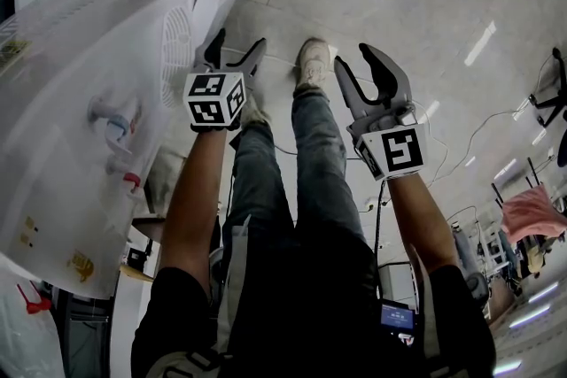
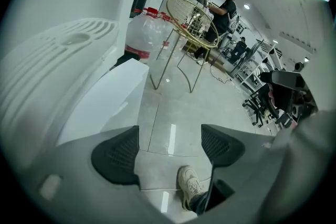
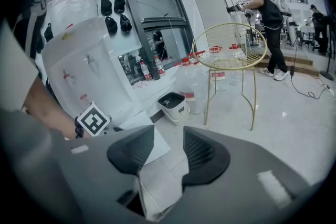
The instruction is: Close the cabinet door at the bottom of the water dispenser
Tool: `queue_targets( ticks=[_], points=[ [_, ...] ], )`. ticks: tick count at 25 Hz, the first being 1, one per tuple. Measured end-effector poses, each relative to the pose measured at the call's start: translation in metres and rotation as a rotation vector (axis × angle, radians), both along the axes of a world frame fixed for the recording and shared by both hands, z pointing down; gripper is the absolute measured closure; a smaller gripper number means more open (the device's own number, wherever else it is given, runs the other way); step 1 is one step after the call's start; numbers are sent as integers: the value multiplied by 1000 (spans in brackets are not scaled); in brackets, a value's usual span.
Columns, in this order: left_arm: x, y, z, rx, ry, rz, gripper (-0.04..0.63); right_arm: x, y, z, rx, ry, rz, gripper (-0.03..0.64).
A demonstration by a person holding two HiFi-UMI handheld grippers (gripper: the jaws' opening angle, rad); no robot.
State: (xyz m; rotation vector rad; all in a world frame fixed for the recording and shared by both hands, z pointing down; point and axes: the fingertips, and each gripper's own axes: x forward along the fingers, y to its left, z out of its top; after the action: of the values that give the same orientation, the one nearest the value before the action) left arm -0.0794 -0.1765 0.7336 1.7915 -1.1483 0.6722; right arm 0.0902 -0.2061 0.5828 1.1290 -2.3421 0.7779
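The cabinet door (image 1: 215, 3) hung open at the foot of the water dispenser (image 1: 80, 128), just beside our left gripper (image 1: 237, 45), its jaws wide and empty. We judged a steady sideways push best, keeping our right gripper (image 1: 355, 57), half-parted and empty, clear.

We stand in an open lab-like workroom: glossy tiled floor (image 1: 425, 4), office chairs (image 2: 258, 105), trailing cables (image 3: 307, 93), another person (image 3: 265, 8) beyond a wire chair (image 3: 231, 60).

Bright ceiling glare, fisheye-warped edges
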Motion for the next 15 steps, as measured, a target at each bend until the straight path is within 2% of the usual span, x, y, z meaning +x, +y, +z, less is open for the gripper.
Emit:
queue_targets(
  ticks=[6,15],
  points=[
    [4,-12,-2,16,-40,25,212,-3,-2,-2,4,-3,2,440],
    [2,-32,-3,30,-127,-8,212,-3,-3,-2,-4,-5,-3,442]
  ],
)
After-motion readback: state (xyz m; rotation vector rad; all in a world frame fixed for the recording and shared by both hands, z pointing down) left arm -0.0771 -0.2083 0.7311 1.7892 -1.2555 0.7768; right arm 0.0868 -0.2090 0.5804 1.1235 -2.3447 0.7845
